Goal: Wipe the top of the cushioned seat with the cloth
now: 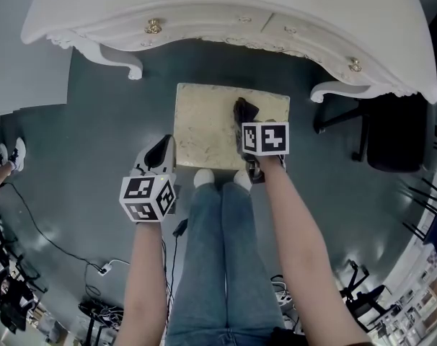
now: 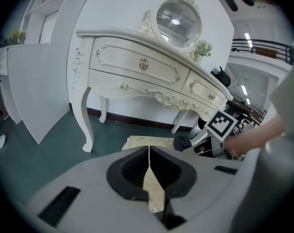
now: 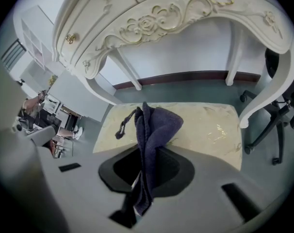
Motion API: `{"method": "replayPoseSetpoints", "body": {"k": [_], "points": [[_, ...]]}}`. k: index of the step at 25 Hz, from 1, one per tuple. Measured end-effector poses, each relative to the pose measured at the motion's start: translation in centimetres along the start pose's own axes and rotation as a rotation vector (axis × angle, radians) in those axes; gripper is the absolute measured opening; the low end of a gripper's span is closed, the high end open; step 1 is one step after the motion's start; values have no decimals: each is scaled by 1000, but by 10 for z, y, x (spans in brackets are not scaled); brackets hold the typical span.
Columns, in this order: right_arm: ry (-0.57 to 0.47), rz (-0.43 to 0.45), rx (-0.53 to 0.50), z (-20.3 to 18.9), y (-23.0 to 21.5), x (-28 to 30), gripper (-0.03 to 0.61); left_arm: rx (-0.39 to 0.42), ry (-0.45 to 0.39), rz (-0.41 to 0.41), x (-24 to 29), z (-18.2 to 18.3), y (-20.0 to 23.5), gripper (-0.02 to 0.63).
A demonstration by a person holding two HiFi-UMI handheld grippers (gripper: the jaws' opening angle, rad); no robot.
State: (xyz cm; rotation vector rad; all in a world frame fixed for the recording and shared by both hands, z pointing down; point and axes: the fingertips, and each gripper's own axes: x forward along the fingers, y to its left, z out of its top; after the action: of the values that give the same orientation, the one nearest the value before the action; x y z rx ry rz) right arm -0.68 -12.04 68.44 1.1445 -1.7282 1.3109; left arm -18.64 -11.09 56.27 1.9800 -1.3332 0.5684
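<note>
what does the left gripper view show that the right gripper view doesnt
Only the left gripper view shows the round mirror on top of the white dressing table, and the left gripper, its jaws shut with nothing in them. Only the right gripper view shows the right gripper up close, its jaws shut on the dark cloth, with the table seen from below. Both show the cream cushioned seat in front of that table.

The cushioned seat point(image 1: 204, 125) is a rectangular pad, pale cream with a faint mottled pattern, and stands on the dark floor just in front of the white dressing table point(image 1: 226, 6). The cloth point(image 3: 154, 127) is dark navy and bunched into upright folds. It is pinched between the jaws of the right gripper point(image 3: 143, 111), over the seat's top, right of its middle.
</note>
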Motion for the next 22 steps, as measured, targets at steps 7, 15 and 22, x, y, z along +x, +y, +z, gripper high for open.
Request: {"method": "replayPoseSetpoints", "body": {"k": [7, 15, 22], "points": [[17, 38, -40, 4, 39, 17, 41, -16, -6, 20, -7, -1, 17, 8], [28, 65, -66, 11, 81, 35, 41, -43, -5, 44, -14, -4, 37, 8], [47, 104, -93, 14, 124, 53, 40, -67, -6, 61, -18, -6, 55, 8]]}}
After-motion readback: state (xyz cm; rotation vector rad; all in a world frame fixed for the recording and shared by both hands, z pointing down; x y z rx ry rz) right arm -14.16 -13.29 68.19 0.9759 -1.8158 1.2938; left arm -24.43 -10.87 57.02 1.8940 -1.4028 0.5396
